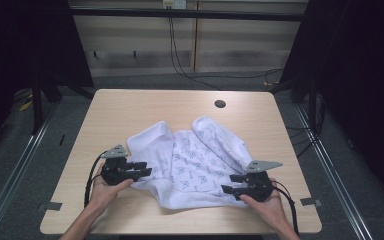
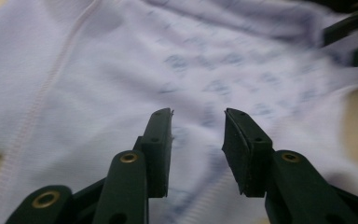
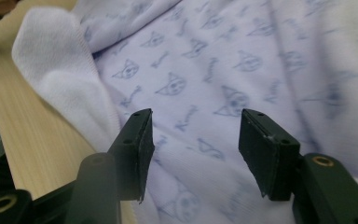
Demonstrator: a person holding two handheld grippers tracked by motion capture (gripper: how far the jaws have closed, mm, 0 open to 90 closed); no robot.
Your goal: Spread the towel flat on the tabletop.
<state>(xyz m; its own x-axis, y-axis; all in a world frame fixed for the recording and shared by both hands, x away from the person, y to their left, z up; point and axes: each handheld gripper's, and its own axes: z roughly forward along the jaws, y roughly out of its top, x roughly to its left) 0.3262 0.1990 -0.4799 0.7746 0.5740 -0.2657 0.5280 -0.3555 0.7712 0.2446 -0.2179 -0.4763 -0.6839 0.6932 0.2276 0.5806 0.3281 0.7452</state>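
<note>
Lying crumpled across the near half of the pale wood-grain table (image 1: pixel 130 107) is a white garment (image 1: pixel 195 160), soft knit cotton printed with small blue cat faces and lettering. Its outline is irregular, with rounded folds bunching toward the far side. A ribbed seam is running down the cloth in the left gripper view, and a plain, thicker fold is curling up beside the print in the right gripper view. The left gripper (image 1: pixel 142 169) is sitting at the garment's left edge, its black jaws parted with cloth beneath them but nothing pinched. The right gripper (image 1: pixel 232 184) is resting over the garment's near right edge, its jaws likewise standing apart, clamping nothing.
</note>
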